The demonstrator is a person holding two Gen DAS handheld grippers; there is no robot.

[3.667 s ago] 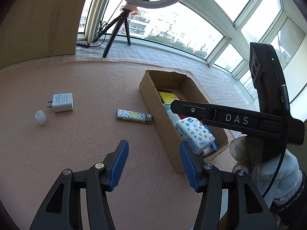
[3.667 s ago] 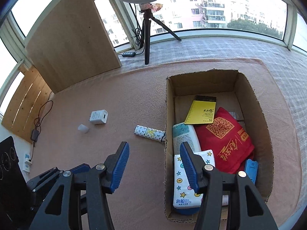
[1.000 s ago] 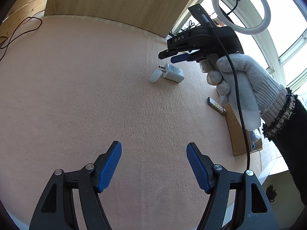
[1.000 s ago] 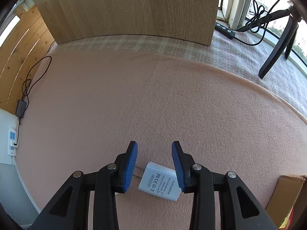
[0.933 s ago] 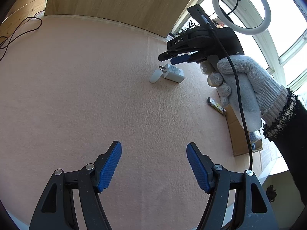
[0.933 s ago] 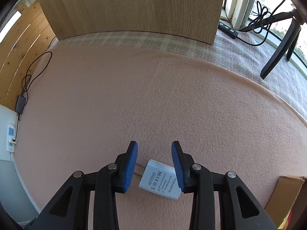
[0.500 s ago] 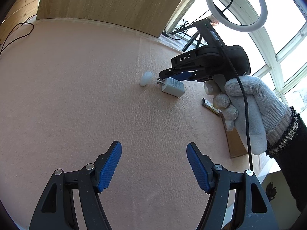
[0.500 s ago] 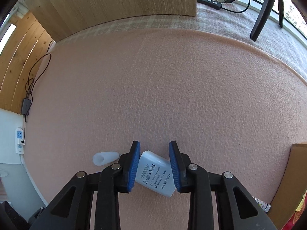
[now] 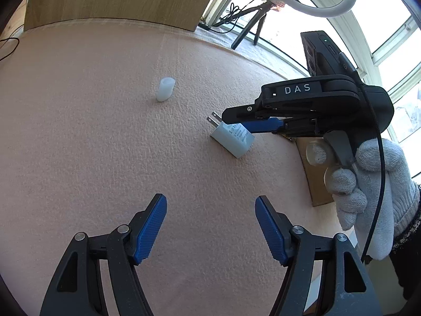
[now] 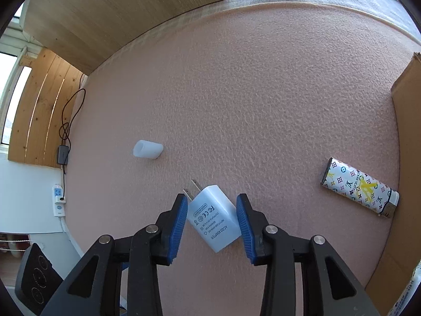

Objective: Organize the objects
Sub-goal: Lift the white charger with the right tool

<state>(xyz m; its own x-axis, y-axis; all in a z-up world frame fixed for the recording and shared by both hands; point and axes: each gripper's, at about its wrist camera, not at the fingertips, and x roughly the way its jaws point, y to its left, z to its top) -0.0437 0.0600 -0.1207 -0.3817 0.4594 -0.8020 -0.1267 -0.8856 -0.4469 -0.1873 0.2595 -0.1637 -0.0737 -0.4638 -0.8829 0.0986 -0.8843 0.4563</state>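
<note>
Right gripper [image 10: 211,217] pads clamp white adapter [image 10: 213,217]

"DAS" on right gripper [image 9: 238,119]; "AC/DC ADAPTER", "FC" on charger [image 10: 213,220].

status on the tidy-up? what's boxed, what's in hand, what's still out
Boxed: cannot tell; only the cardboard box wall and an edge of something inside show. In hand: the right gripper is shut on the white charger, which appears lifted off the pink mat in the left wrist view. Left: the patterned lighter beside the box and the small white cap lie on the mat. The left gripper is open, empty.
</note>
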